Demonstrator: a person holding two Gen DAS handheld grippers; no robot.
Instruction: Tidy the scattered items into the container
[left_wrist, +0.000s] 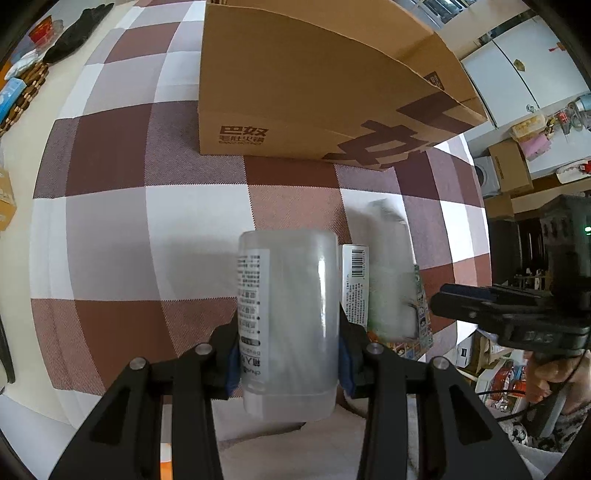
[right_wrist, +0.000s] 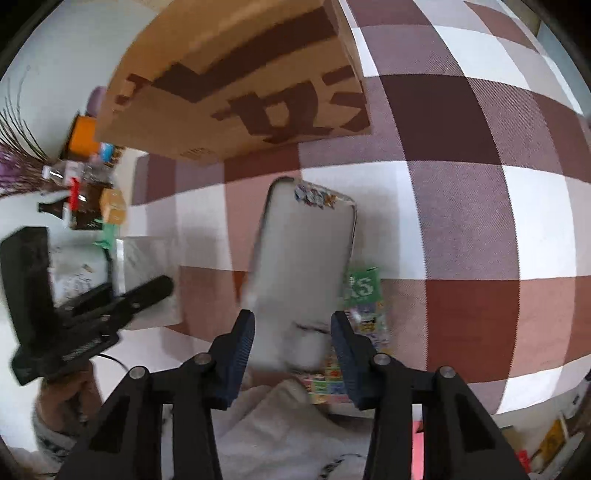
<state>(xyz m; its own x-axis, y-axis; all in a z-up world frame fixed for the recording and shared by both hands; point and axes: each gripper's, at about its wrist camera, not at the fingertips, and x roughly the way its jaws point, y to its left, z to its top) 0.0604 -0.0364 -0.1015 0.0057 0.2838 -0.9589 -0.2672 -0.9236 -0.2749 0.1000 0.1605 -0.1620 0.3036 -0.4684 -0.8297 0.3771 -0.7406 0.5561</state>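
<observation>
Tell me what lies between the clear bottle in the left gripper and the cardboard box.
Only bare checked tablecloth lies between the clear bottle and the cardboard box, as the left wrist view shows.

clear plastic bottle (left_wrist: 291, 325) held upright; cardboard box (left_wrist: 314, 85) behind; pouch (right_wrist: 306, 266) blurred.

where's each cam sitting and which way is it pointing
Left wrist: rides the left gripper, looking steeply down at its clamped translucent bottle; the right gripper and a hand show.
Right wrist: rides the right gripper, aimed down at a white packet; the left gripper shows.
Shared: cardboard box, checked cloth.
</observation>
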